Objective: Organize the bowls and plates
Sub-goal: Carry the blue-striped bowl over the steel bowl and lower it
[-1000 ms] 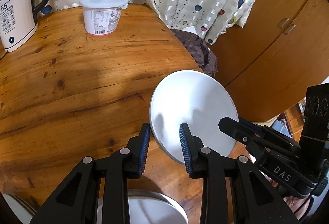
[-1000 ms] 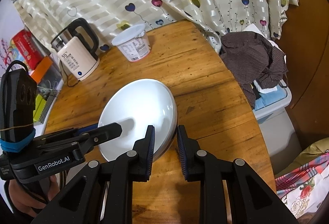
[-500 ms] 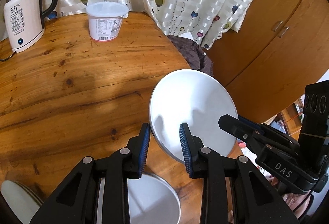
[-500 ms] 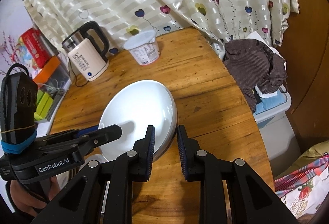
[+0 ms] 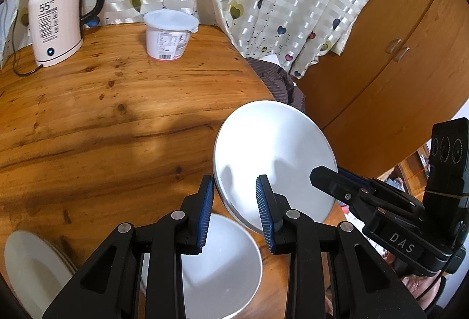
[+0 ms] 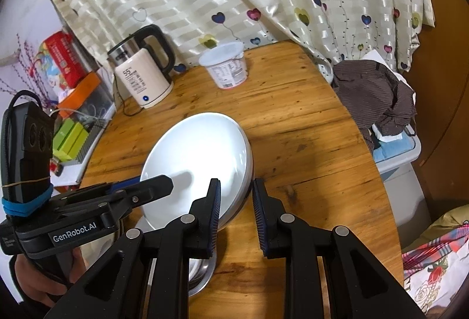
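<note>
Both tools are matte black, with triangular cut-outs, silver screws at the joints and ribbed blue pads inside the fingers. Left tool (image 6: 193,188) reads "GenRobot.AI"; a black module is strapped on with blue bands. Right tool (image 5: 331,178) reads "DAS", its module carrying three round lenses.

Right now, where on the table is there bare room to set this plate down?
Bare wood spans the table between the kettle and tub at the back and the plate. The near edge is crowded: a bowl below the plate, stacked plates beside it.
</note>
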A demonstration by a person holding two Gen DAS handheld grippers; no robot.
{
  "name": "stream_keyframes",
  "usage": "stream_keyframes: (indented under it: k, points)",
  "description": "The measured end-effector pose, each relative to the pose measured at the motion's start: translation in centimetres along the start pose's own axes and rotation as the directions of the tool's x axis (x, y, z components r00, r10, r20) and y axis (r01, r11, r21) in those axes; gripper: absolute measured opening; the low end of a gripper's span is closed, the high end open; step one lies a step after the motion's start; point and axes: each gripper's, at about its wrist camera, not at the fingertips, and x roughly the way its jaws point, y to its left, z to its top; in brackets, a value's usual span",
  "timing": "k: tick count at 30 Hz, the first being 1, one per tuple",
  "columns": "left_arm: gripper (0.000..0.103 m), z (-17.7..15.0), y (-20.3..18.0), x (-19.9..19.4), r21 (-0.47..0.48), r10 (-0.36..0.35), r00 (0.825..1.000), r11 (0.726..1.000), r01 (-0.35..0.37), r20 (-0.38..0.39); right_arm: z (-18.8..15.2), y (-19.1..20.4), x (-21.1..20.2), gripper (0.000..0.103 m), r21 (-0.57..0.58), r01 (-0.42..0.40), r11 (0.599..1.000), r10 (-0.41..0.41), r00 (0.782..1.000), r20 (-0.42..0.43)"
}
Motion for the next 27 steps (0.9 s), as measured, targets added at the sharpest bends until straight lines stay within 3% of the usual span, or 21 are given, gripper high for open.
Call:
stream_keyframes:
  k: [27]
  points:
    - [0.031, -4.6, 2.6, -4.1, -0.053, 0.055, 0.998, 0.997, -0.054, 0.022, -3.0, 4.5, -0.4, 0.022, -0.059, -0.069, 0.996, 0.067, 0.997, -0.044]
